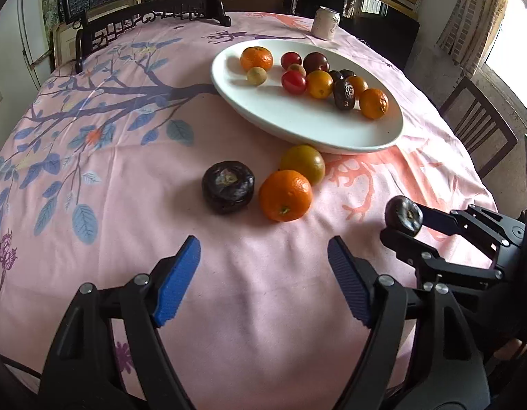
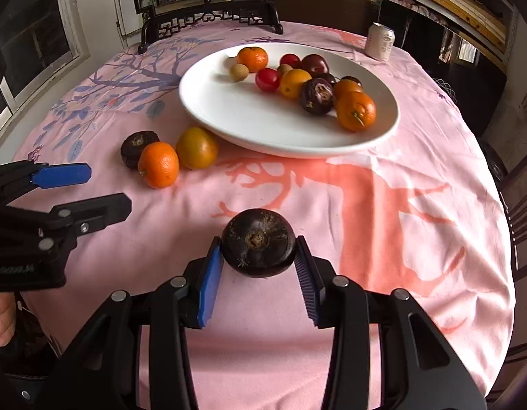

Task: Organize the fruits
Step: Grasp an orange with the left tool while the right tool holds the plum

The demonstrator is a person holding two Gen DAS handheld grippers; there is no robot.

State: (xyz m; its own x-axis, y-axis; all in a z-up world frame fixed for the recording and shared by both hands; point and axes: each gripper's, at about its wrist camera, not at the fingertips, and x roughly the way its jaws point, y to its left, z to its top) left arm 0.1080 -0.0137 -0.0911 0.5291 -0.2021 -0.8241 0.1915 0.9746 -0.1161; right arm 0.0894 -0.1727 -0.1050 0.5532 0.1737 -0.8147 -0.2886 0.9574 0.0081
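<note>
A white plate (image 1: 297, 126) (image 2: 236, 116) holds several fruits: oranges, red and dark ones. On the cloth in front of it lie a dark purple fruit (image 1: 228, 187) (image 2: 137, 147), an orange (image 1: 285, 195) (image 2: 158, 164) and a yellow-green fruit (image 1: 303, 163) (image 2: 197, 147). My right gripper (image 2: 260, 253) (image 1: 402, 221) is shut on another dark purple fruit (image 2: 258, 242) (image 1: 403, 214), held just above the cloth. My left gripper (image 1: 263, 256) (image 2: 106, 188) is open and empty, short of the three loose fruits.
A drink can (image 1: 326, 23) (image 2: 380, 41) stands at the table's far edge. A dark carved stand (image 1: 154, 20) with a round picture is at the back left. A wooden chair (image 1: 478, 126) stands at the right. The pink patterned cloth (image 1: 126, 205) covers the table.
</note>
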